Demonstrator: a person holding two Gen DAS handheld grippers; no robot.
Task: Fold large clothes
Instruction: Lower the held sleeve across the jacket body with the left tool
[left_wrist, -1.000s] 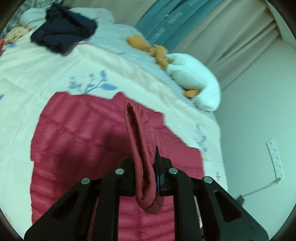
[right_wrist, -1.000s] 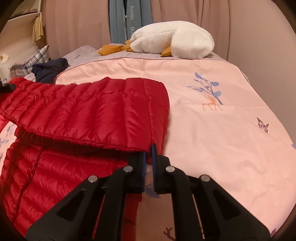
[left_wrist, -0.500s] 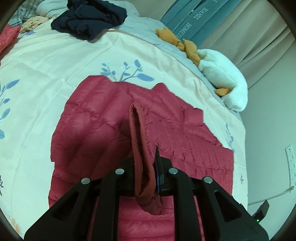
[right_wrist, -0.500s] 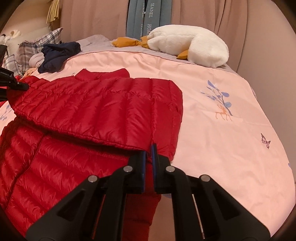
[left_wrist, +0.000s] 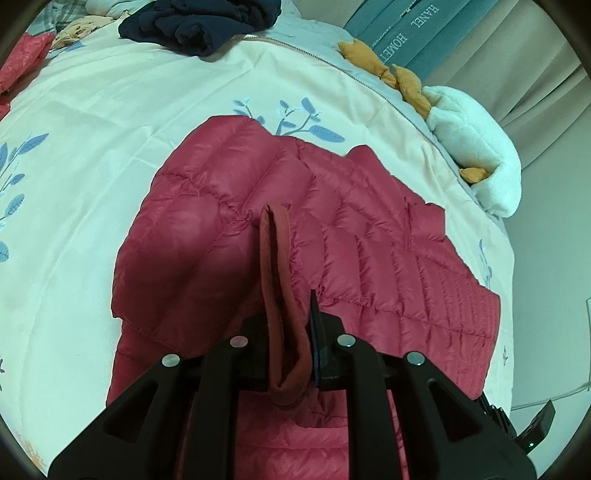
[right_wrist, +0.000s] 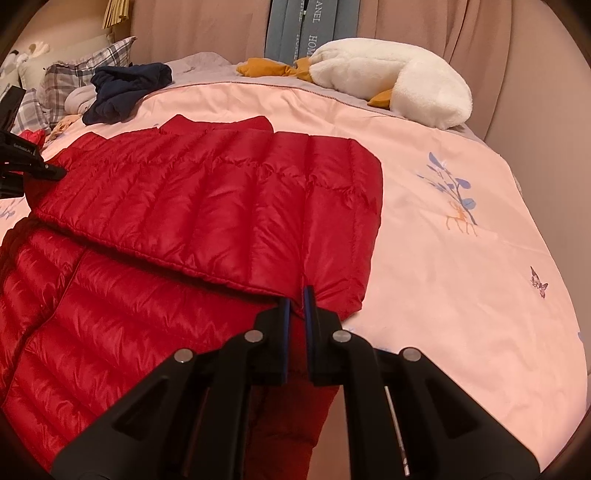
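The red down jacket (right_wrist: 207, 206) lies on the bed (right_wrist: 461, 266), its upper half doubled over. The left tongs (left_wrist: 291, 328) are clenched on the ribbed hem; the right tongs (right_wrist: 295, 302) pinch the hem's other corner. The folded edge's long axis runs three-to-nine between them, the jacket spreading toward twelve.

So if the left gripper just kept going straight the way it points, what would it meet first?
Probably the red jacket spread on the bed: the left gripper, shut on the jacket's hem, points down at the quilted panel, though depth is hard to judge.
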